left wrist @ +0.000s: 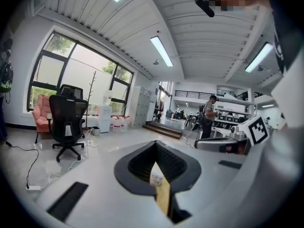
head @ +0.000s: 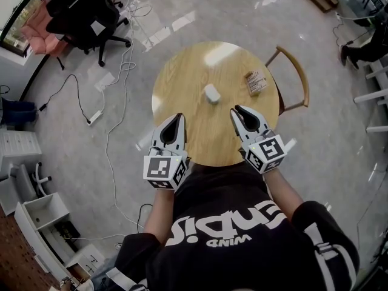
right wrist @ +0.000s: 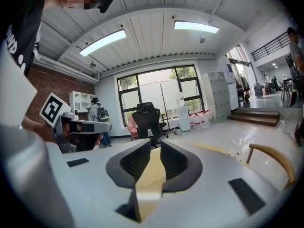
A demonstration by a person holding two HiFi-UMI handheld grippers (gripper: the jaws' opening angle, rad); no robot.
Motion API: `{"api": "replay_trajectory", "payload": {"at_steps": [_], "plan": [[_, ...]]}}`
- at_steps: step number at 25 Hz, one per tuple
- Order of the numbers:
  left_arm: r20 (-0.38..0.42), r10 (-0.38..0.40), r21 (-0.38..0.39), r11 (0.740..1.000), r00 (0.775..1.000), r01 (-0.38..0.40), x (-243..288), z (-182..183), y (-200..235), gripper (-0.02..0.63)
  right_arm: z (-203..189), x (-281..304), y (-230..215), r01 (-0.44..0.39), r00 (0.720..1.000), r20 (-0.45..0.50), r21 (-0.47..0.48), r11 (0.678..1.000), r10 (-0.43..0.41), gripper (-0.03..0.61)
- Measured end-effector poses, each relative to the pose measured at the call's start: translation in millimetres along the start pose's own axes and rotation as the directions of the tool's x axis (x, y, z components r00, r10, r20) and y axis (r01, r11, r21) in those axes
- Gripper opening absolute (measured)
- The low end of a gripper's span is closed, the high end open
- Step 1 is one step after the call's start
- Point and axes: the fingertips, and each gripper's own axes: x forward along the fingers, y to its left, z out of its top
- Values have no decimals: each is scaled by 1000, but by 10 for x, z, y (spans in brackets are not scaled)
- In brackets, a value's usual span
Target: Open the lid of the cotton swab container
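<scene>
Left gripper (head: pixel 179 119) fingers pressed together; right gripper (head: pixel 237 111) fingers slightly apart, empty; both over table (head: pixel 182 77) edge, facing container (head: pixel 211 93).

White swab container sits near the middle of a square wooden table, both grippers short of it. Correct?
No: the head view shows a round table, not square. The white swab container does sit near its middle, left gripper and right gripper short of it.
</scene>
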Motion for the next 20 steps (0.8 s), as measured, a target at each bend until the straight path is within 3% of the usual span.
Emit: {"api": "replay_trajectory", "payload": {"at_steps": [10,20], "plan": [[-7,-2,-12,1000,1000,1,105,-25,78,9,-135,217,24,-32,998,-49,7,999,33,274],[-21,14,-14,1000,1000,-14,145,-20,182,9,-323,507,-64,-29,996,-80,17,999,30,300]]}}
